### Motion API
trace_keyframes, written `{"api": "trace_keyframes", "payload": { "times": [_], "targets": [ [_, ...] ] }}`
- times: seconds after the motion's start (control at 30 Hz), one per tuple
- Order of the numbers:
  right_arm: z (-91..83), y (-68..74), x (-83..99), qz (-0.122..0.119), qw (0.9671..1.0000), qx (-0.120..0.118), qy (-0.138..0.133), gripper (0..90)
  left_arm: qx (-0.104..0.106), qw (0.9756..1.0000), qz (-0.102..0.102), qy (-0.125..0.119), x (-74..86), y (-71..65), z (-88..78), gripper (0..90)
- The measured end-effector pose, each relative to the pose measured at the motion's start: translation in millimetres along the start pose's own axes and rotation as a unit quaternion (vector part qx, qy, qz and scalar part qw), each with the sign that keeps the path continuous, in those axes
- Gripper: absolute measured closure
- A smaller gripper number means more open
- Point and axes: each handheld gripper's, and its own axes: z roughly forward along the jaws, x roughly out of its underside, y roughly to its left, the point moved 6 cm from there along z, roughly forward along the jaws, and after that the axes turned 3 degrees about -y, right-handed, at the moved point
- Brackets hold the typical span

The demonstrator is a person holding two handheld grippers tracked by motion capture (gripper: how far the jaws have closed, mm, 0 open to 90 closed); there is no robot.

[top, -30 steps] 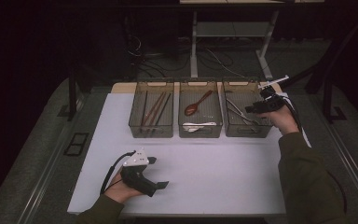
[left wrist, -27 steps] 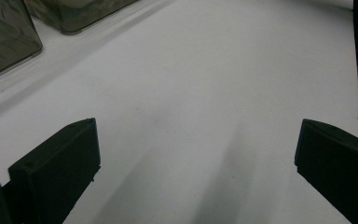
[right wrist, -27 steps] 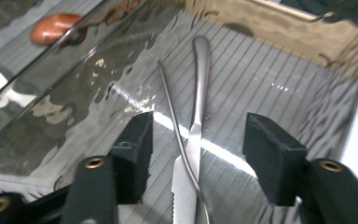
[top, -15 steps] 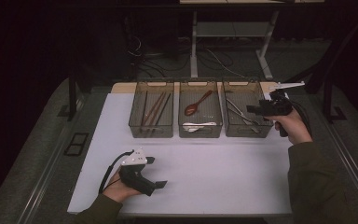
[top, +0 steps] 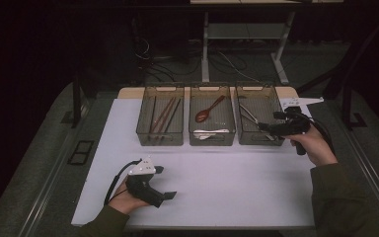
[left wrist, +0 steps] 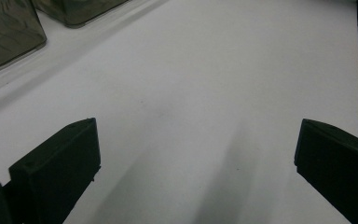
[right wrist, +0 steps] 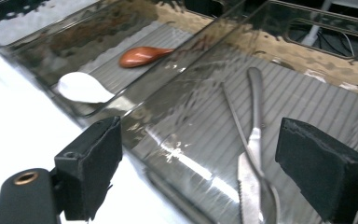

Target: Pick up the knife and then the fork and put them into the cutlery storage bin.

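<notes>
Three smoked clear bins stand in a row at the back of the white mat (top: 227, 182). The right bin (top: 271, 94) holds metal cutlery (top: 249, 114), and a serrated knife (right wrist: 249, 182) lies there beside a slimmer utensil (right wrist: 256, 93). My right gripper (top: 264, 127) hovers at that bin's front right corner and points left. In the right gripper view its jaws (right wrist: 200, 177) stand open with nothing between them, and they have just been opening. My left gripper (top: 165, 182) rests on the mat at the front left, open (left wrist: 196, 163) over bare mat.
The middle bin (top: 212, 91) holds a brown spoon (top: 205, 114) and a white spoon (top: 209, 132). The left bin (top: 160, 91) holds brown chopsticks (top: 164, 114). Grey table rails run along both sides of the mat. A desk frame and cables stand in the dark behind.
My right hand has drawn back from above the right bin toward its front right corner, and the gripper now points left. The left hand has stayed put.
</notes>
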Motion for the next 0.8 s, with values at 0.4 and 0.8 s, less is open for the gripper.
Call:
{"api": "trace_keyframes", "payload": {
  "times": [0.4, 0.8],
  "targets": [
    [-17.1, 37.2, 15.3, -0.041, 0.9986, -0.024, -0.024, 14.4, 0.000, 1.0000, 0.001, 0.000, -0.4, -1.7, -0.4, 0.0],
    [-24.8, 66.6, 44.9, -0.059, 0.9966, -0.050, -0.029, 14.4, 0.001, 1.0000, 0.001, -0.001, -0.8, -2.5, -0.3, 0.0]
  ]
}}
